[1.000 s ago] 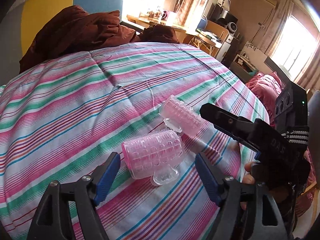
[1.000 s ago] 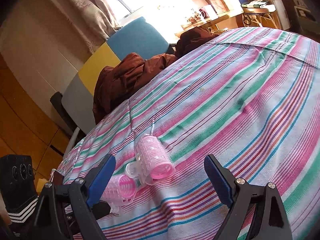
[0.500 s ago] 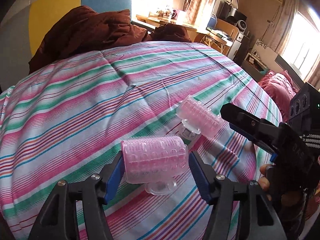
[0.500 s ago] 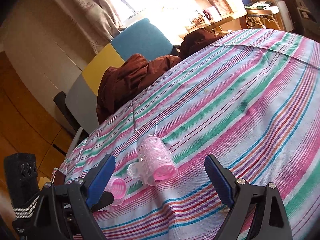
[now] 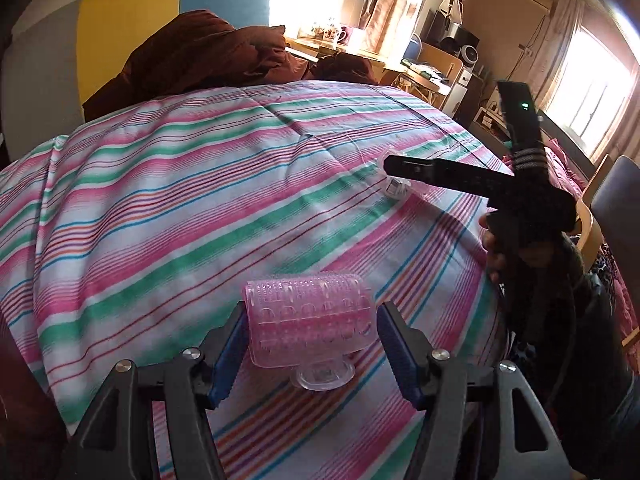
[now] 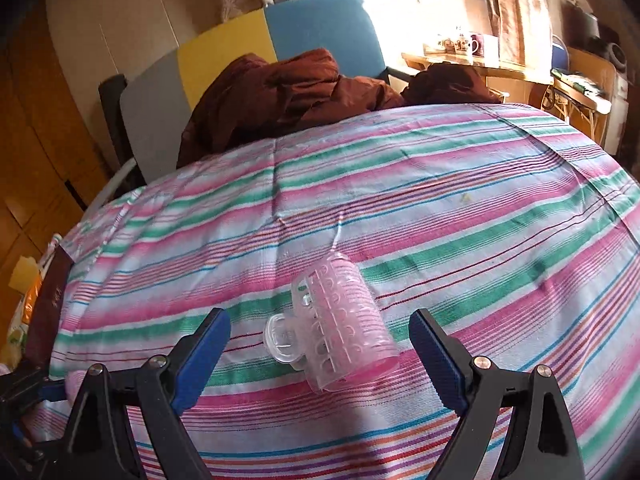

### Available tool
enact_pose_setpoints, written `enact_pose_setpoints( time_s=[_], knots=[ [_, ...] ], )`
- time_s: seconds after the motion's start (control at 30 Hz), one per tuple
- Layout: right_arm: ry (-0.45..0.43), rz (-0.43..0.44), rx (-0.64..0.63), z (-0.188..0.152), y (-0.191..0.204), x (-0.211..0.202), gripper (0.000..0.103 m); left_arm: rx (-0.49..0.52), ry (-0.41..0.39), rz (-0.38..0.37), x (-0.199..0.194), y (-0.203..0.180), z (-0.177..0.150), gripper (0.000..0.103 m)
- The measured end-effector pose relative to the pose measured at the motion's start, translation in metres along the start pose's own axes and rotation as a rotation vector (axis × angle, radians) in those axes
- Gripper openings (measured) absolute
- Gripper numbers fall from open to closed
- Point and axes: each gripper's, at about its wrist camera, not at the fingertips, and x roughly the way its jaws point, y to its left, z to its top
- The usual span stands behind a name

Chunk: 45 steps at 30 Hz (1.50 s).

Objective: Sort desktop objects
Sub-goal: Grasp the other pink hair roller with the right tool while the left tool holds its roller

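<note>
Two pink rollers are in play. The left gripper (image 5: 310, 334) pinches one roller (image 5: 310, 326) end to end between its blue pads (clear clip underneath). The right gripper (image 6: 320, 350) is spread wide, the other roller (image 6: 346, 326) lying between its fingers on the striped cloth (image 6: 440, 208). Beyond lies a brown blanket (image 6: 288, 92).

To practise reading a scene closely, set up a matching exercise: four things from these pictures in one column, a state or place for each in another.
1. left gripper
2. right gripper
3. brown bedding
4. mugs

A. on the window-side shelf
B. open, a pink roller on the sheet between its fingers
C. heaped against the coloured headboard
D. shut on a pink roller

Pairs: 1-D, 2-B, 3-C, 4-A
</note>
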Motion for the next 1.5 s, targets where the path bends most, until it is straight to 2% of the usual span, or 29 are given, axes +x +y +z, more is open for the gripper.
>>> enact_pose_setpoints(
  time_s=[0.1, 0.2, 0.23, 0.33, 0.67, 0.77, 0.87, 1.0, 1.17, 1.2, 1.23, 1.37, 1.43, 1.5],
  knots=[
    [0.040, -0.043, -0.039, -0.002, 0.007, 0.011, 0.089, -0.029, -0.015, -0.002, -0.012, 0.008, -0.013, 0.065],
    [0.035, -0.105, -0.074, -0.003, 0.014, 0.009, 0.068, -0.051, -0.027, -0.004, -0.019, 0.014, -0.022, 0.065],
    [0.035, -0.121, -0.087, -0.003, 0.017, 0.007, 0.065, -0.052, -0.032, -0.002, -0.021, 0.015, -0.024, 0.065],
    [0.034, -0.152, -0.129, -0.008, 0.028, 0.001, 0.063, -0.056, -0.044, 0.002, -0.022, 0.017, -0.026, 0.065],
    [0.027, -0.036, -0.184, -0.050, 0.080, -0.031, 0.063, -0.124, -0.068, -0.017, -0.017, 0.030, -0.024, 0.071],
    [0.024, -0.028, -0.197, -0.061, 0.089, -0.036, 0.063, -0.135, -0.070, -0.007, -0.016, 0.031, -0.024, 0.073],
    [0.023, -0.020, -0.204, -0.068, 0.095, -0.039, 0.063, -0.135, -0.081, 0.035, -0.018, 0.028, -0.024, 0.073],
    [0.026, -0.005, -0.200, -0.074, 0.099, -0.039, 0.063, -0.102, -0.095, 0.055, -0.021, 0.022, -0.026, 0.063],
    [0.020, 0.018, -0.200, -0.077, 0.106, -0.042, 0.063, -0.084, -0.120, 0.069, -0.029, 0.019, -0.032, 0.062],
    [0.016, 0.024, -0.202, -0.078, 0.108, -0.043, 0.063, -0.085, -0.130, 0.067, -0.034, 0.019, -0.034, 0.047],
    [0.012, 0.032, -0.208, -0.077, 0.112, -0.044, 0.063, -0.083, -0.139, 0.062, -0.039, 0.019, -0.035, 0.039],
    [0.000, 0.060, -0.246, -0.077, 0.133, -0.048, 0.063, -0.090, -0.193, 0.083, -0.063, 0.025, -0.040, 0.039],
    [0.002, 0.066, -0.266, -0.076, 0.143, -0.045, 0.063, -0.096, -0.195, 0.100, -0.067, 0.031, -0.041, 0.039],
    [0.005, 0.062, -0.269, -0.076, 0.148, -0.042, 0.063, -0.116, -0.187, 0.086, -0.066, 0.038, -0.044, 0.039]
  ],
)
